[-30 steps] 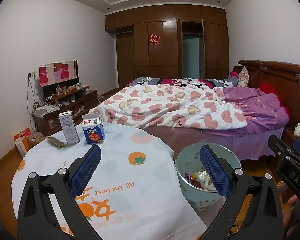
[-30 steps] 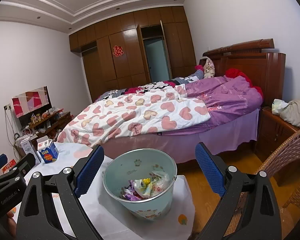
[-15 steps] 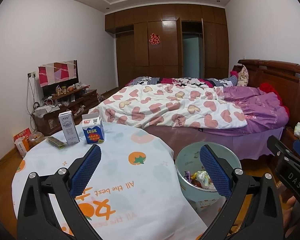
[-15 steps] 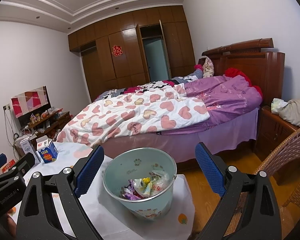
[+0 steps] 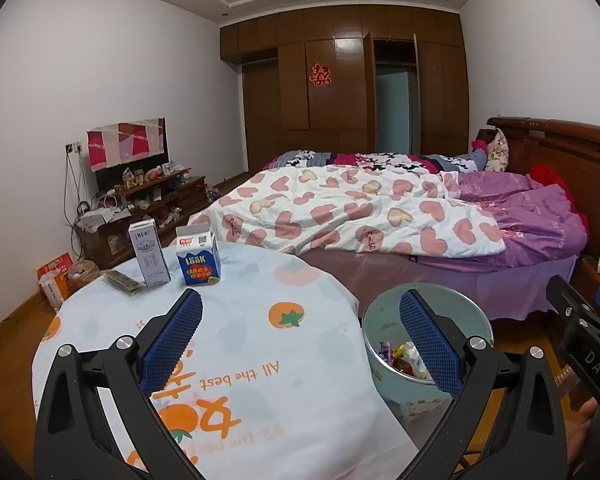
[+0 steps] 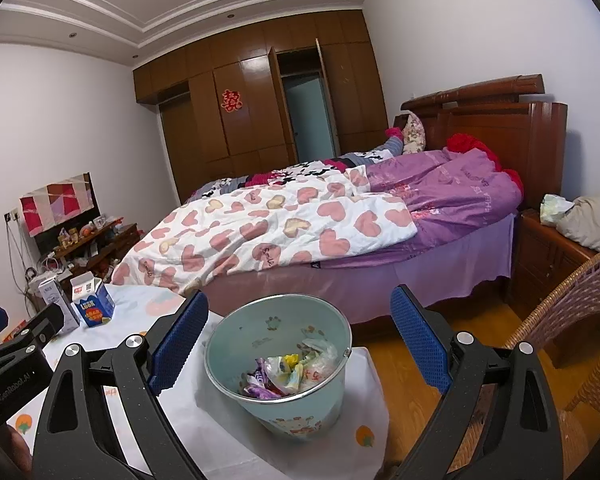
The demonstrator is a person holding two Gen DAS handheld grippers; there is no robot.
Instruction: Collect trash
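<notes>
The left claw [image 5: 300,340] hangs wide and empty over the tabletop [image 5: 260,340], with the blue carton [image 5: 198,255] and grey carton [image 5: 149,253] upright well ahead to its left. The right claw [image 6: 298,336] gapes wide, empty, above the bucket [image 6: 278,364], which stands upright just ahead. Wrappers [image 6: 288,372] inside are jumbled, partly hidden by its rim.

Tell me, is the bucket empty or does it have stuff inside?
Not empty. The bucket holds crumpled wrappers at the bottom, well below its rim.

Both claws are wide open, nothing gripped. Left claw [image 5: 300,336] points toward 12 o'clock, right claw [image 6: 298,340] sits at its 3 o'clock.
</notes>
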